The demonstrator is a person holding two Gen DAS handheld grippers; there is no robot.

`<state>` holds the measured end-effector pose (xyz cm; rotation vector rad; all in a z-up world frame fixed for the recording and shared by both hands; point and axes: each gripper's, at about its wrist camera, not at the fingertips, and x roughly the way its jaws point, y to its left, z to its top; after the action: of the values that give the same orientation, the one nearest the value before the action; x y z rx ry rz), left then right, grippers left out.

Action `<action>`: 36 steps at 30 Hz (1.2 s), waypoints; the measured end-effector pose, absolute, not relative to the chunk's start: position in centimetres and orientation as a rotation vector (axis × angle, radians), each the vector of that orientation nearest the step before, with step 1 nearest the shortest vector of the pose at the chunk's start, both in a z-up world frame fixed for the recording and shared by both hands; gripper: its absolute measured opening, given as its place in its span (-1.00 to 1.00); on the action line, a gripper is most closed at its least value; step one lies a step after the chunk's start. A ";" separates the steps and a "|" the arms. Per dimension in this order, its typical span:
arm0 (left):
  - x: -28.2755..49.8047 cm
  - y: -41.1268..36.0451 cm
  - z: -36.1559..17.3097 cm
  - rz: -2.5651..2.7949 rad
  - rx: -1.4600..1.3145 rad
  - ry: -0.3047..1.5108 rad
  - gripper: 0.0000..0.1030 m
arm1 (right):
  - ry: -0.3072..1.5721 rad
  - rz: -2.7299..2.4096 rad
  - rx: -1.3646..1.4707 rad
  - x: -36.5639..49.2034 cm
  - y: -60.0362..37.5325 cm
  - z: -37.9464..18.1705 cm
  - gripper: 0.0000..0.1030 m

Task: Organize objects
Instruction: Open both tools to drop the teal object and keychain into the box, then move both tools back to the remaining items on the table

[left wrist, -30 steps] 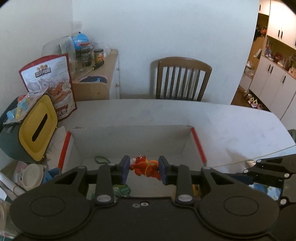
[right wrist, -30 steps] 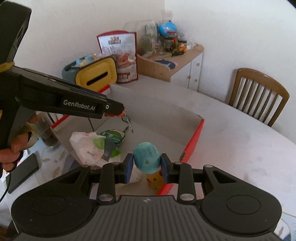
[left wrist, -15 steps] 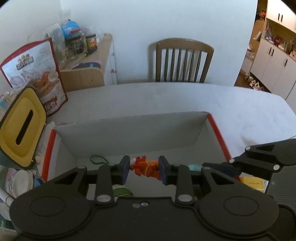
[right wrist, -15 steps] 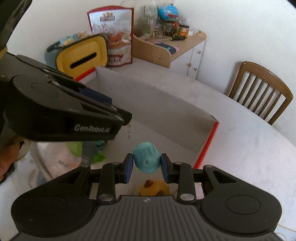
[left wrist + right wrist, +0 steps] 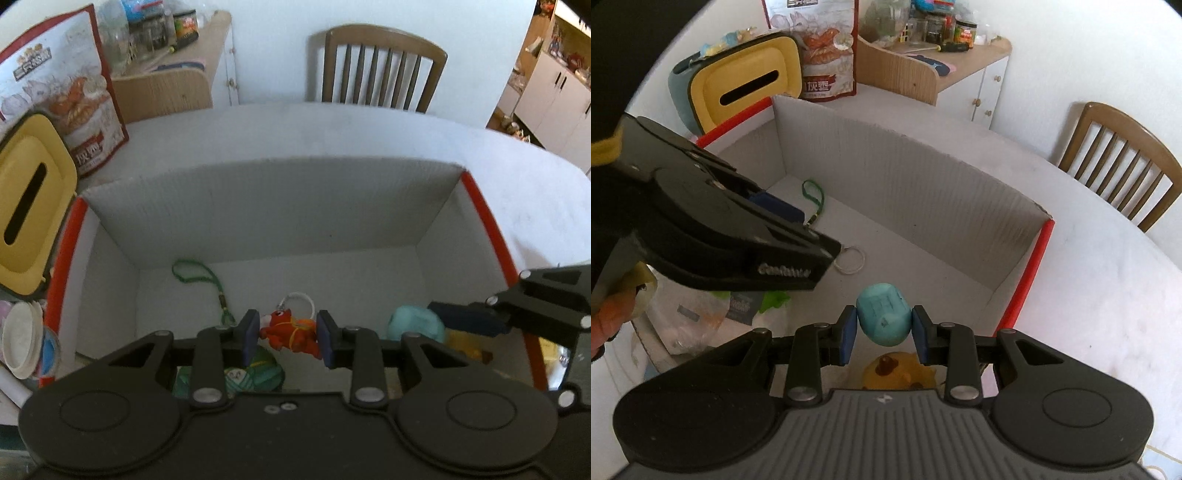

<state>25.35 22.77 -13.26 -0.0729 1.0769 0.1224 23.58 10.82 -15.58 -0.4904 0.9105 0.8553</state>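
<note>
Both grippers hang over the open box, each with a small toy pinched between its fingers.

The left gripper (image 5: 286, 336) is clamped on a red toy figure (image 5: 290, 330) at the lower middle of its frame, with a white ring (image 5: 297, 301) dangling off it down toward the floor of the box (image 5: 280, 206). The right gripper (image 5: 882, 334) squeezes a teal egg-shaped toy (image 5: 884, 314), long axis running away from the camera, directly above the box's near right corner (a yellow toy (image 5: 894, 373) lies just beneath). Both toys sit straight above the box floor, so to my eye the coming move is a plain drop or lowering. The left one looks nearer the middle, beside the green cord (image 5: 207, 280) on the floor.
</note>
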 end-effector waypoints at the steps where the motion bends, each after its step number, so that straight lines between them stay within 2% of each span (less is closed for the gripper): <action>1: 25.4 22.7 -13.3 0.123 -0.069 1.082 -0.37 | 0.911 0.856 -0.485 23.6 10.8 -15.5 -0.39; 13: 25.2 22.8 -13.2 0.128 -0.084 1.101 -0.34 | 0.892 0.872 -0.482 23.2 10.6 -14.9 -0.36; 14: 25.2 22.8 -13.1 0.128 -0.089 1.098 -0.33 | 0.891 0.872 -0.478 23.1 10.4 -14.7 -0.34; 16: 25.0 22.8 -12.9 0.130 -0.093 1.093 -0.30 | 0.887 0.876 -0.461 22.9 10.1 -14.4 -0.12; 17: 24.9 22.8 -12.8 0.132 -0.096 1.090 -0.27 | 0.882 0.878 -0.455 22.8 10.0 -14.2 -0.10; 21: 24.2 22.9 -12.4 0.130 -0.108 1.073 -0.15 | 0.869 0.880 -0.444 22.3 9.4 -13.5 -0.10; 30: 22.3 22.3 -10.4 0.124 -0.098 1.024 -0.05 | 0.846 0.869 -0.395 21.1 7.8 -11.4 -0.09; 36: 20.6 21.9 -8.6 0.123 -0.094 0.976 0.02 | 0.823 0.867 -0.343 19.9 6.1 -9.5 -0.01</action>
<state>20.61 21.91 -8.57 -0.0940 0.9761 0.1228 19.93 6.15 -9.48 -0.3432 0.8228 0.8666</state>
